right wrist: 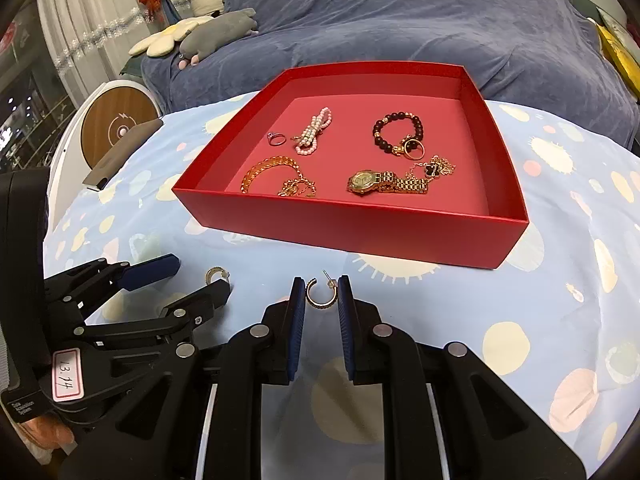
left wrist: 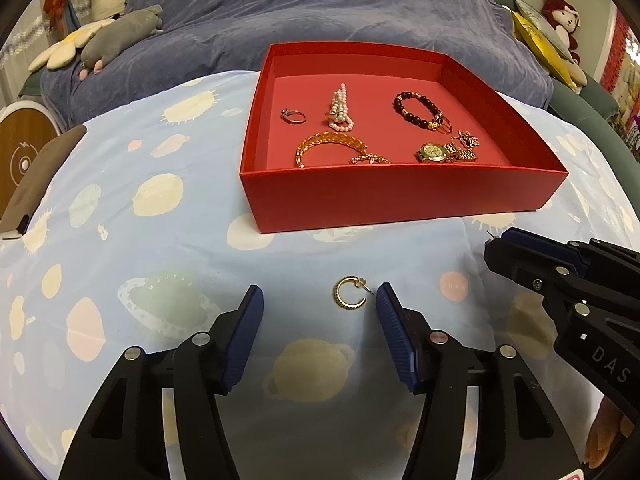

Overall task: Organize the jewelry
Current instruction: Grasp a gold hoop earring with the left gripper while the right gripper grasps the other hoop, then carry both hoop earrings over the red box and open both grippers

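Observation:
A gold hoop earring [left wrist: 350, 294] lies on the blue planet-print cloth between my left gripper's [left wrist: 318, 294] open fingers, nearer the right pad, with neither pad touching it. In the right wrist view that earring [right wrist: 216, 275] sits inside the left gripper [right wrist: 196, 278]. My right gripper [right wrist: 321, 283] is shut on a second gold hoop earring [right wrist: 320, 294], post pointing up; it also shows at the right of the left wrist view [left wrist: 500, 242]. Beyond stands an open red box [left wrist: 400, 196] [right wrist: 352, 224] holding a ring [left wrist: 294, 116], pearl bracelet [left wrist: 340, 112], dark bead bracelet [left wrist: 418, 110], gold chains and a watch [left wrist: 434, 153].
A dark flat device [left wrist: 40, 176] lies at the cloth's left edge, beside a round white-and-wood object [right wrist: 118, 128]. A blue-grey blanket [left wrist: 340, 12] with plush toys [left wrist: 120, 36] lies behind the box. A person's fingers [left wrist: 604, 432] hold the right gripper.

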Demonstrator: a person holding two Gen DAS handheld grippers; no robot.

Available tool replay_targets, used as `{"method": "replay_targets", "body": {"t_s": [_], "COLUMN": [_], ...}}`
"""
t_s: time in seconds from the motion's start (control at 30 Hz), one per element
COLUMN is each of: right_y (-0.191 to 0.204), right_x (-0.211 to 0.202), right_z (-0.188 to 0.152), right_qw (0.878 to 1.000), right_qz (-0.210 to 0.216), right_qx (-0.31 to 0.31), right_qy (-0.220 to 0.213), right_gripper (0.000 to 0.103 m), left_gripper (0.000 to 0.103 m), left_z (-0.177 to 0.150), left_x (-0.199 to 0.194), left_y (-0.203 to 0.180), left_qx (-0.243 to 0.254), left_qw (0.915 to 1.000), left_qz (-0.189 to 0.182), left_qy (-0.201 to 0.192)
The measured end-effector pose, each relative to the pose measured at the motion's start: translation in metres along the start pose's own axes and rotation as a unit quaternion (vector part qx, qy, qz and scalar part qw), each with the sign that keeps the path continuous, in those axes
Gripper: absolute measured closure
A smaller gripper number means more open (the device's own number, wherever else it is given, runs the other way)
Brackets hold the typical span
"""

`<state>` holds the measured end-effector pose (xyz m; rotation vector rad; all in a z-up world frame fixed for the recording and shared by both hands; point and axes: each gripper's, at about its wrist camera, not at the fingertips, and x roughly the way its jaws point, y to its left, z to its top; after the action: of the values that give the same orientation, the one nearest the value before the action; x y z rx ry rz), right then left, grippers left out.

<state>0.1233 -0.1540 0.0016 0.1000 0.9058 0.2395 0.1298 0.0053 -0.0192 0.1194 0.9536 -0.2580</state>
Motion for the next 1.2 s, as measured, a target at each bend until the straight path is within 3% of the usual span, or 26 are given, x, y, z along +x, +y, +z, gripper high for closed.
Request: {"method": "replay_targets", "body": {"t_s": [0.13,0.33,0.87,1.2], "right_y": [-0.005,-0.011,-0.010,-0.013], "right_x": [-0.001,-0.004,-0.020,-0.048], "right_z": [0.000,-0.001,0.008,0.059], "right_qw": [1.000,1.000,1.000,0.997], "right_qz": [-0.001,-0.003,0.006,0.006], "right_qx": [0.004,0.008,0.009,0.015], "right_qy": [-0.001,-0.002,-0.021,-0.075], "right_gripper": [0.087,0.087,0.087,0.087], "left_gripper": [0.061,0.089,0.089,0.089], "left_z": [0.002,0.001,0.011,0.070], "left_x": [0.002,0.001,-0.023,-0.052], "left_y": [-0.003,-0.011,-0.007,-0.018], "left_qx": [0.004,0.022,-0.009,-0.013], "left_qw": [0.9999,0.9995,0.9990,0.9963], "left_qz": [0.004,0.009,-0.038,-0.052], "left_qy": [-0.012,-0.021,-0.021,-0.067]}}
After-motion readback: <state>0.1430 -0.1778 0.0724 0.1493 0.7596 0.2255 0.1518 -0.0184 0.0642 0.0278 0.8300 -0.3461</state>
